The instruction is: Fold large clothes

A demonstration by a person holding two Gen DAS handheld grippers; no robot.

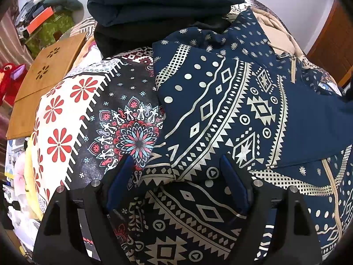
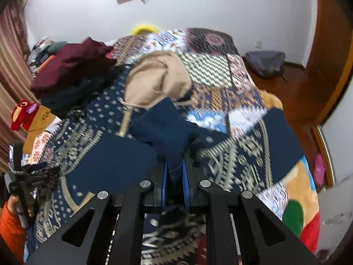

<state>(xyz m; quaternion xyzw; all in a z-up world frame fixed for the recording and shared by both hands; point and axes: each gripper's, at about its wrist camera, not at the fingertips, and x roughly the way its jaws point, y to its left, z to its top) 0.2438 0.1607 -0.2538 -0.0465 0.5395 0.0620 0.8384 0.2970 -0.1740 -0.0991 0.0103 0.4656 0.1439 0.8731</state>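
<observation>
A navy hoodie (image 1: 220,101) with a cream geometric print lies spread on the bed, its beige-lined hood (image 2: 154,79) at the far side. My left gripper (image 1: 176,165) hangs open just above the hoodie's printed edge, nothing between its blue pads (image 1: 120,176). In the right wrist view my right gripper (image 2: 175,163) is shut on the hoodie's navy ribbed sleeve cuff (image 2: 163,130), which sticks out forward from the jaws. The picture there is blurred by motion.
A stack of folded clothes (image 1: 154,11), maroon on top (image 2: 72,66), sits on the far side of the bed's patchwork quilt (image 2: 209,66). A wooden board (image 1: 44,72) and a red plush toy (image 2: 22,114) lie at the left. A hand in an orange sleeve (image 2: 13,227) shows at lower left.
</observation>
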